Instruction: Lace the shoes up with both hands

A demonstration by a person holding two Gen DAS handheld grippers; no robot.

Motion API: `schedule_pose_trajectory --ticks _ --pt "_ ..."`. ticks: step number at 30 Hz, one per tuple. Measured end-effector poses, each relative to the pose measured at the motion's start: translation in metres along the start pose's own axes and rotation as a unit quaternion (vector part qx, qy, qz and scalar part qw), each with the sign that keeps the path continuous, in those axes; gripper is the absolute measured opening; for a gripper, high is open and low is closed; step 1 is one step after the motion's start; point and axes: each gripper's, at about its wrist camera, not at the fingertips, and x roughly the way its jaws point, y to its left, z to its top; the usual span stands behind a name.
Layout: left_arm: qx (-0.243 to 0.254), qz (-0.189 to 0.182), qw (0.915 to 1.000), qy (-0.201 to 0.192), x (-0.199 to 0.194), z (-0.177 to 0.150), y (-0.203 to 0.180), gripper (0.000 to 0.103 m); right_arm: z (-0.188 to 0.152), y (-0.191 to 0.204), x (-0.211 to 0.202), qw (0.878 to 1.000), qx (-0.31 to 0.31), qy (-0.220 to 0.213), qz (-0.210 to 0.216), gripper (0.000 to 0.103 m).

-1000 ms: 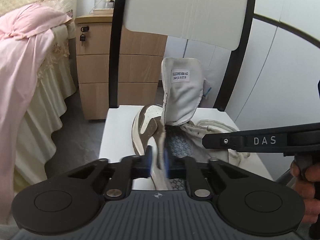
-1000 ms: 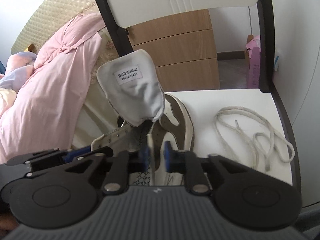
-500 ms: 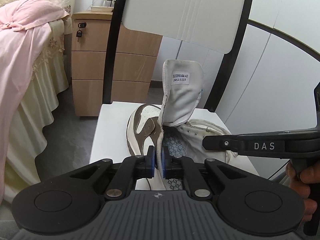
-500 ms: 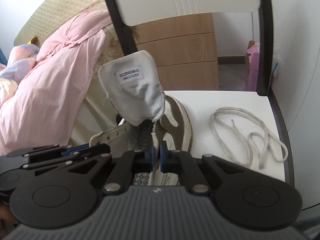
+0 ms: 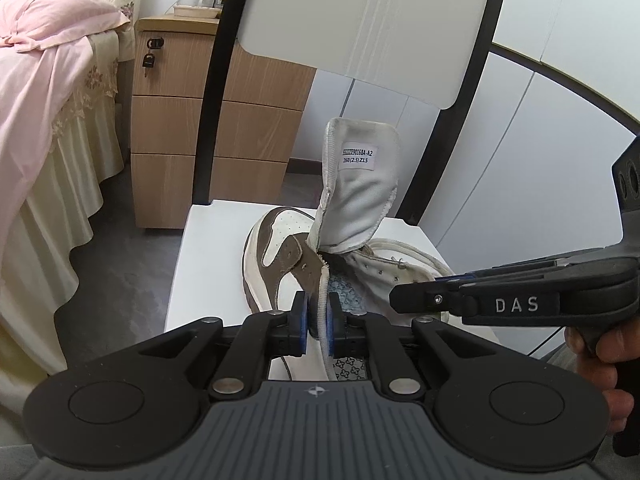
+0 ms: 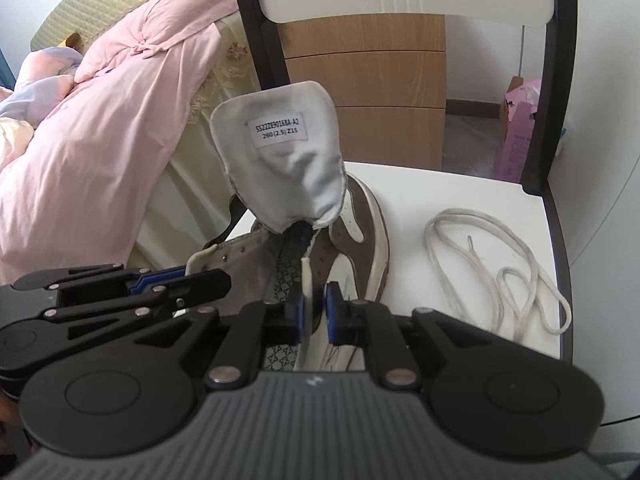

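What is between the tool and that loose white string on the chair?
Nothing visible blocks it. The loose white shoelace lies on the bare white chair seat, right of the brown-and-white sneaker. The right tool sits at the sneaker's eyelet edge, with open seat between it and the lace.

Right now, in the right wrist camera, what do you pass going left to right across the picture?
Pink bedding → left gripper → shoe → loose shoelace on the chair seat → pink box on the floor.
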Motion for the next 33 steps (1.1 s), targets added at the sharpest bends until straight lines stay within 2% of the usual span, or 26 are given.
schedule_pose_trajectory --ticks 8,11,12,14,17,22,25,28,30,32,33 --pt "0.013 0.0 0.9999 0.006 -0.003 0.0 -0.003 0.012 0.028 0.013 -0.025 0.998 -0.063 -0.022 -0.012 0.014" --pt "0.019 0.002 0.9998 0.008 -0.003 0.0 -0.005 0.012 0.048 0.023 -0.041 0.991 -0.128 -0.045 -0.02 0.026" --pt "0.021 0.003 0.9997 0.009 -0.003 0.0 -0.006 0.012 0.053 0.028 -0.046 0.986 -0.155 -0.055 -0.028 0.034" --pt "0.025 0.005 0.9996 0.01 -0.003 0.0 -0.008 0.012 0.062 0.04 -0.053 0.969 -0.232 -0.075 -0.047 0.04" --pt "0.031 0.007 0.9994 0.012 -0.004 0.0 -0.01 0.012 0.072 0.055 -0.051 0.935 -0.341 -0.077 -0.058 0.049" --pt "0.032 0.005 0.9994 0.013 -0.003 0.0 -0.011 0.012 0.094 0.066 -0.028 0.897 -0.441 -0.016 -0.009 0.068" --pt "0.03 0.002 0.9995 0.014 -0.002 0.0 -0.01 0.012 0.103 0.073 -0.013 0.865 -0.501 0.021 0.005 0.07" --pt "0.027 -0.002 0.9995 0.014 -0.002 0.0 -0.009 0.012 0.108 0.08 -0.001 0.839 -0.542 0.047 0.008 0.07" --pt "0.025 -0.004 0.9996 0.015 -0.002 0.0 -0.008 0.012 0.11 0.083 0.005 0.828 -0.558 0.061 0.02 0.067" --pt "0.024 -0.006 0.9996 0.015 -0.001 0.0 -0.007 0.012 0.11 0.085 0.007 0.823 -0.563 0.077 0.03 0.058" --pt "0.023 -0.007 0.9996 0.016 -0.001 0.0 -0.007 0.012 0.11 0.086 0.008 0.822 -0.563 0.084 0.034 0.043"
